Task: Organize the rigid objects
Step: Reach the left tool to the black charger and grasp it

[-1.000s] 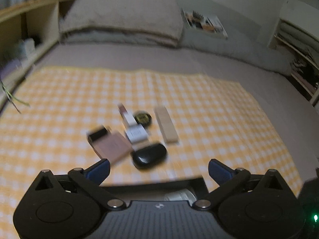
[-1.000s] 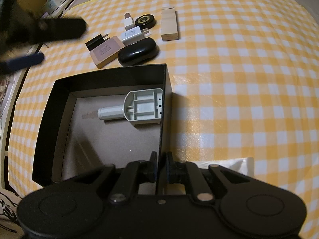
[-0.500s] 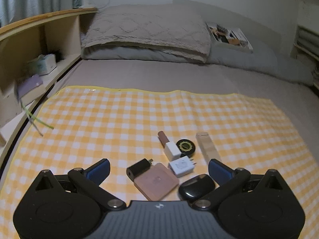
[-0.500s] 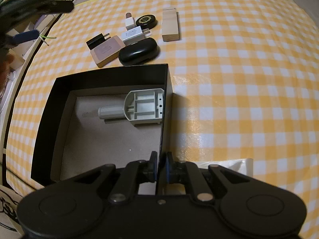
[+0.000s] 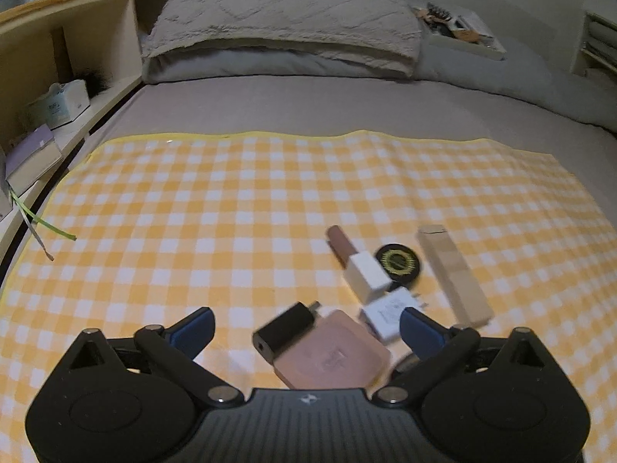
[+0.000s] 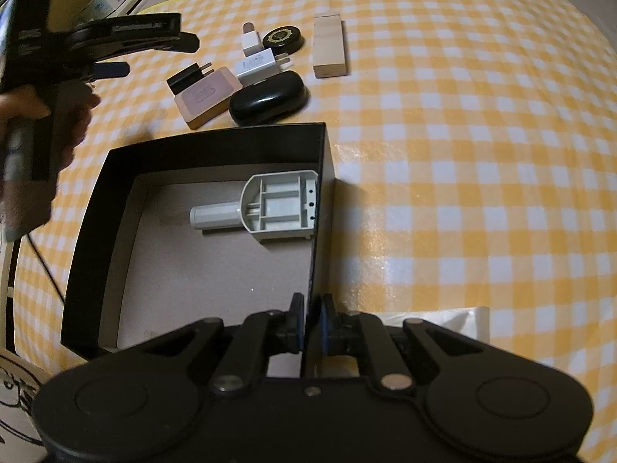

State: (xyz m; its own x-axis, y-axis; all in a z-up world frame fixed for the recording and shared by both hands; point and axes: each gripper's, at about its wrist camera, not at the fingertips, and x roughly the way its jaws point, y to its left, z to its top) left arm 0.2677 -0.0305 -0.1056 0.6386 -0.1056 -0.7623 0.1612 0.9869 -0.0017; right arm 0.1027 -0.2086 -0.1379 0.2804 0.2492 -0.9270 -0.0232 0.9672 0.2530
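Box [image 6: 96, 239] with grey plastic part [image 6: 270, 208]

Yellow-white checked cloth [image 6: 462, 154]; black box [image 6: 92, 239]; pink case [image 5: 331, 351]; grey pillow [image 5: 285, 11].

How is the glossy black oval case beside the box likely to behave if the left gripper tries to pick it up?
The black oval case looks rigid, so it should keep its shape under the pads. Its surface is glossy and rounded, so it may slip from flat fingers unless it is gripped across the narrow width. It lies flat on the checked cloth, so it seems unlikely to roll.
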